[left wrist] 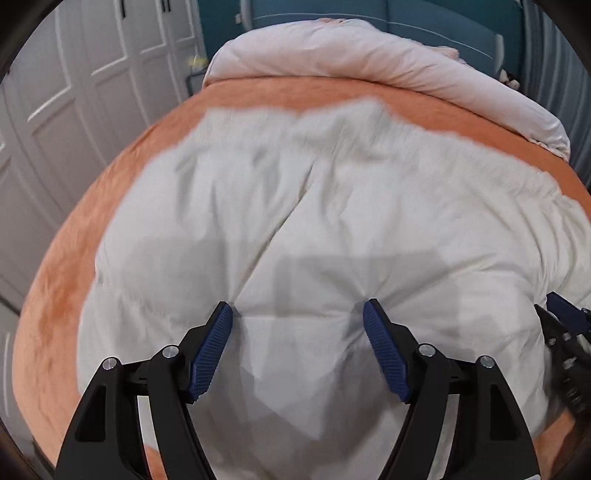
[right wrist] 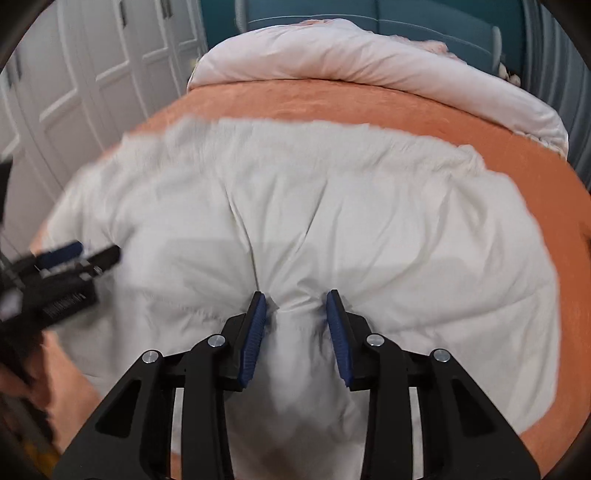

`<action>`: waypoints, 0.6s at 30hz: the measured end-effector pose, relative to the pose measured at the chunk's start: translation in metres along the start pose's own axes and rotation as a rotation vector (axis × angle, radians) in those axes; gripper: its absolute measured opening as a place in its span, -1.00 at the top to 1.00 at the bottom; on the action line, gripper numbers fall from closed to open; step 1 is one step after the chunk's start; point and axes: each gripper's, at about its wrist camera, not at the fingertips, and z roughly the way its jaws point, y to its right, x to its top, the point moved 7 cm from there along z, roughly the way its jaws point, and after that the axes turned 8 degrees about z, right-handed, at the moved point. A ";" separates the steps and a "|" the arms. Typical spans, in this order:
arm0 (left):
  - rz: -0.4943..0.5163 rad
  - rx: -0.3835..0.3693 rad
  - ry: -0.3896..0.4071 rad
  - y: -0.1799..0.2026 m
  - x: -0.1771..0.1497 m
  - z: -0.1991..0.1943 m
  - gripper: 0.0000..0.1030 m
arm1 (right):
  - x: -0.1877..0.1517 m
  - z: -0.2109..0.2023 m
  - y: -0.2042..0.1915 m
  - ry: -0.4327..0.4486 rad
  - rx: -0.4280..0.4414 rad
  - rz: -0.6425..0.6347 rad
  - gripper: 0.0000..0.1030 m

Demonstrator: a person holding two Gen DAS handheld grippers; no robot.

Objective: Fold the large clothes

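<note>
1. A large white padded garment [left wrist: 314, 229], apparently a puffer jacket, lies spread over the near half of a bed with an orange bedspread [left wrist: 66, 280]. Its exact type cannot be confirmed; both views are motion-blurred.
2. The left gripper [left wrist: 297, 314] is held over the near portion of the garment. Its blue-padded fingers [left wrist: 212, 347] stand wide apart, with fabric bulging between them but not pinched. State: released.
3. The right gripper [right wrist: 295, 302] has its blue pads [right wrist: 253, 339] drawn in on a bunched ridge of the white fabric; creases radiate outward from that point. State: grasping the garment.
4. In the left wrist view the right gripper [left wrist: 565, 317] appears at the right edge, at the garment's border. In the right wrist view the left gripper [right wrist: 62, 266] appears blurred at the left edge, over the garment's left side.
5. A pale pink duvet [left wrist: 369, 62] is rolled back along the far end of the bed, apart from the garment.
6. White panelled wardrobe doors [left wrist: 92, 74] stand to the left of the bed; a teal wall [left wrist: 424, 22] lies behind it.
</note>
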 end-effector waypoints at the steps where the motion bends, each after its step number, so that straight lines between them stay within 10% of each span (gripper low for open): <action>1: -0.005 0.005 0.002 0.000 -0.003 0.002 -0.43 | 0.000 0.002 -0.004 0.004 -0.025 -0.033 0.35; 11: -0.117 0.044 0.041 -0.053 0.038 -0.022 -0.30 | 0.069 -0.032 0.097 0.040 -0.118 0.201 0.40; 18: -0.129 0.068 -0.082 -0.084 0.017 0.042 -0.51 | 0.030 0.030 0.161 -0.072 -0.185 0.273 0.33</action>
